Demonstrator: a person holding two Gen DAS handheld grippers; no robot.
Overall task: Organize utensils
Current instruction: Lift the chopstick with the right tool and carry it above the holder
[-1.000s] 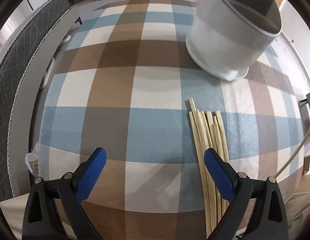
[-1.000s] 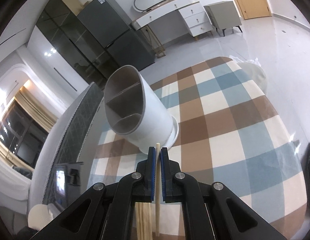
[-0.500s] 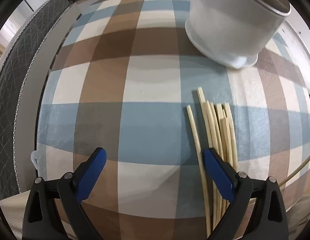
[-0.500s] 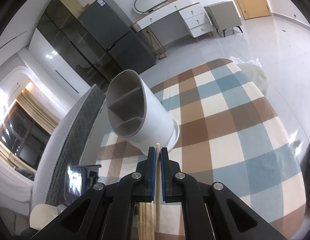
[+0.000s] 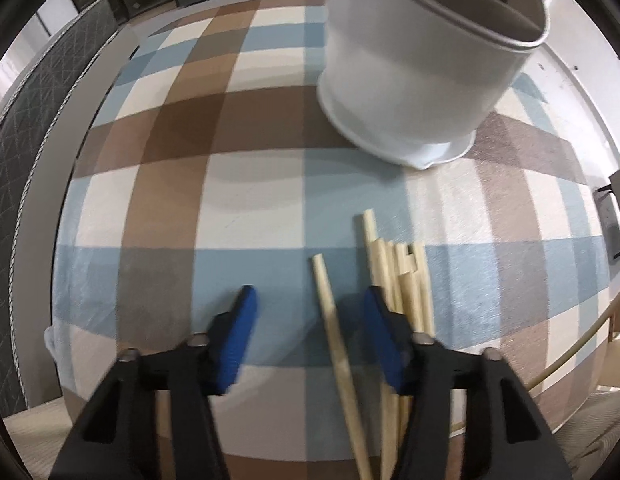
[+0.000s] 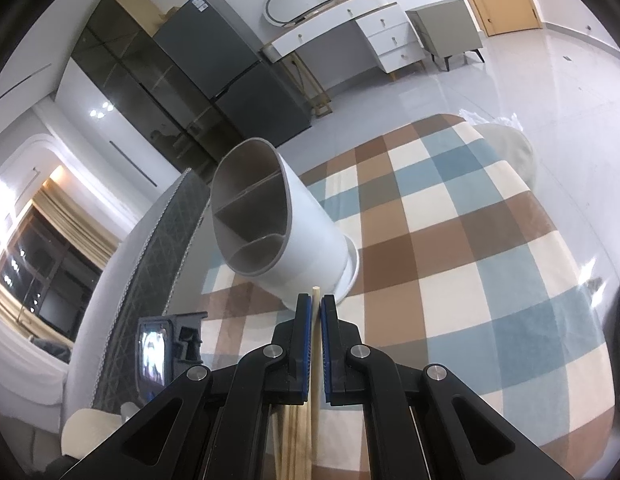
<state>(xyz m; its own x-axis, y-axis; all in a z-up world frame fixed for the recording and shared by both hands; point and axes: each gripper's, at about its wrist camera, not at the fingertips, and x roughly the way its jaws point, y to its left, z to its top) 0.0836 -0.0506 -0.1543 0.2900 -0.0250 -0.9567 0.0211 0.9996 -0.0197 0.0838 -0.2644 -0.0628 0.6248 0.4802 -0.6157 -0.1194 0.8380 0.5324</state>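
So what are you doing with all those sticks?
A person is tidying chopsticks with a gripper in each hand. The right gripper is clamped on one chopstick, pointing it toward the white holder on the checked tablecloth. That holder has dividers inside and looks empty. The left gripper is open, with a single chopstick lying between its fingers. The other chopsticks lie bunched beside it on the cloth.

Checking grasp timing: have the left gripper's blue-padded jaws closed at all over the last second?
Yes. The left gripper has narrowed around one pale wooden chopstick, apart from the bundle, not yet touching it.
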